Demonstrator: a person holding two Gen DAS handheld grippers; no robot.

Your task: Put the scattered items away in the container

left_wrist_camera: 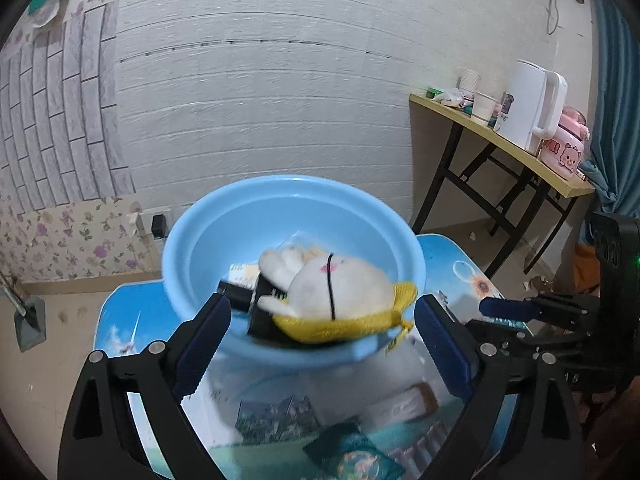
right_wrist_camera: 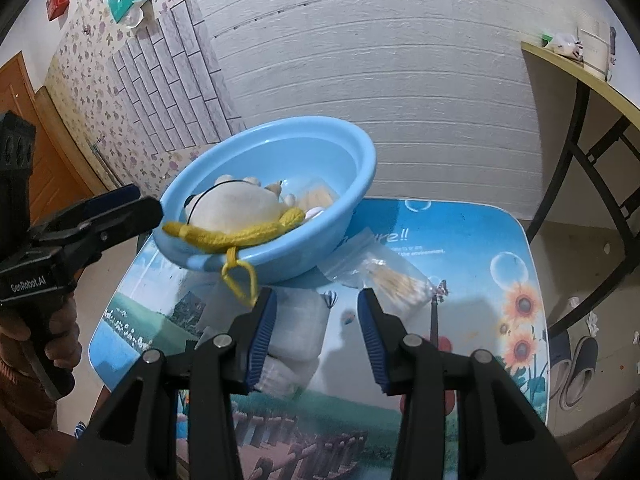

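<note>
A light blue basin (left_wrist_camera: 188, 248) (right_wrist_camera: 340, 200) stands on a small picture-printed table. A white plush toy (left_wrist_camera: 344, 284) (right_wrist_camera: 236, 204) with a yellow knit scarf lies in it, over the near rim, on a black item (left_wrist_camera: 260, 312) and small packets. My left gripper (left_wrist_camera: 320, 340) is open and empty just in front of the toy; it also shows in the right wrist view (right_wrist_camera: 132, 208) beside the basin. My right gripper (right_wrist_camera: 316, 332) is open and empty above a white packet (right_wrist_camera: 296, 332). A clear bag of cotton swabs (right_wrist_camera: 396, 280) lies on the table next to the basin.
A dark green packet (left_wrist_camera: 352, 456) and a brown-and-white pack (left_wrist_camera: 404, 400) lie on the table (right_wrist_camera: 480, 240) near me. A side table (left_wrist_camera: 516, 152) with a white kettle (left_wrist_camera: 528, 104), cups and a pink pot stands to the right. Slippers (right_wrist_camera: 576, 364) lie on the floor.
</note>
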